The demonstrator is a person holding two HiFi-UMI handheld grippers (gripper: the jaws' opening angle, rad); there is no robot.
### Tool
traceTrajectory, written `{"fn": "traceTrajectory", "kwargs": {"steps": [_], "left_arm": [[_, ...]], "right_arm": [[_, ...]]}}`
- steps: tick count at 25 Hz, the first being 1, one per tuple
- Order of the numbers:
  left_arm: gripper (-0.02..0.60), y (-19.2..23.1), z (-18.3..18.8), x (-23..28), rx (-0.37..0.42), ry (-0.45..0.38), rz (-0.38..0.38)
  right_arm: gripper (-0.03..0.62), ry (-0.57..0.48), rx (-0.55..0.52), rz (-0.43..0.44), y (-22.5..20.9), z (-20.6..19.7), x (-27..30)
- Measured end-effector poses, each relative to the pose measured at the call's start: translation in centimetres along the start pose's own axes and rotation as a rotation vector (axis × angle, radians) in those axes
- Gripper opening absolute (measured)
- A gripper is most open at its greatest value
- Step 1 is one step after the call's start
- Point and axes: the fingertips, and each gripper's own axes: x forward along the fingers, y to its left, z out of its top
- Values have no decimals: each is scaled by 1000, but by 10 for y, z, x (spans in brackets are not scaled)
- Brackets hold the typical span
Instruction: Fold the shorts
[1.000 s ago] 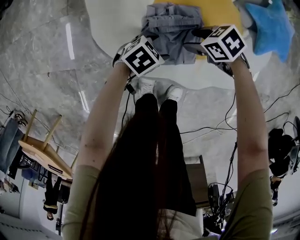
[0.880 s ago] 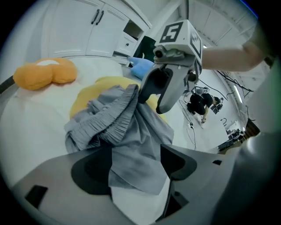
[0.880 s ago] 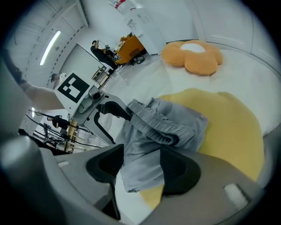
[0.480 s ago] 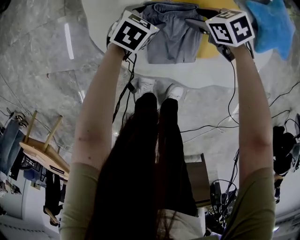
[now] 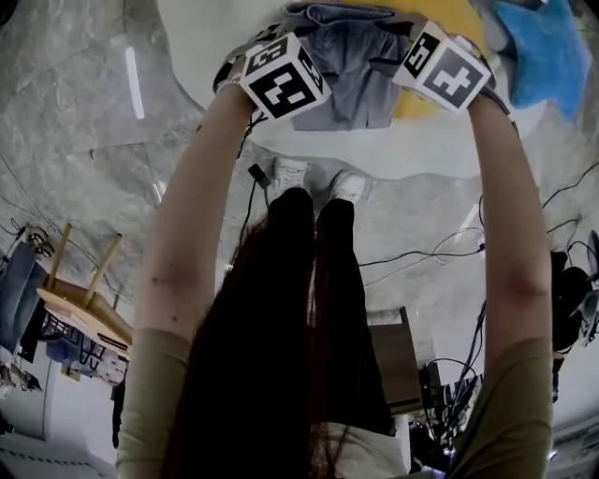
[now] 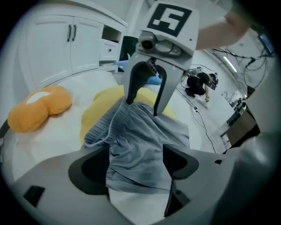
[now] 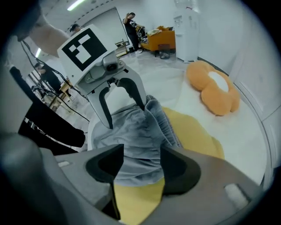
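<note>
Shorts (image 5: 348, 70), grey, lie rumpled on a white table (image 5: 211, 42), their far part on a yellow cloth (image 5: 440, 14).

Head view: both bare arms reach straight forward and down over the table edge. The left arm (image 5: 192, 224) carries the left gripper (image 5: 278, 54) at the shorts' left edge, away from the yellow cloth. The right arm (image 5: 510, 215) carries the right gripper (image 5: 398, 54) at their right edge, where they overlap the yellow cloth. A blue cloth (image 5: 547, 51) lies to the right of the yellow cloth.

Left gripper view: the claw stands wide and has just been opening. Grey fabric lies in the gap between the jaws, and the pads do not press on it. The right gripper hangs opposite, its fingers (image 6: 131, 85) straddling the waistband over the yellow cloth. An orange cushion (image 6: 37, 110) rests to the left of the yellow cloth.

Right gripper view: this claw is wide too, with a bunched hem between the jaws but not pinched. The left gripper faces it, fingers either side of the fabric, on the side away from the yellow cloth.
</note>
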Motion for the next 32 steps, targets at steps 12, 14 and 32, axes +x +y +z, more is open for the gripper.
{"fn": "traceTrajectory", "kwargs": {"steps": [12,14,32], "left_arm": [[370,21,-2,-19,-59,-31,46],[370,6,12,-25,2,-81,32],[374,32,-18,-2,125,103,13]], "right_arm": [[252,2,-3,-15,-16,8,11],[252,-20,-20,-24,-14,13,6],[252,205,-251,-103,-11,-45,16]]}}
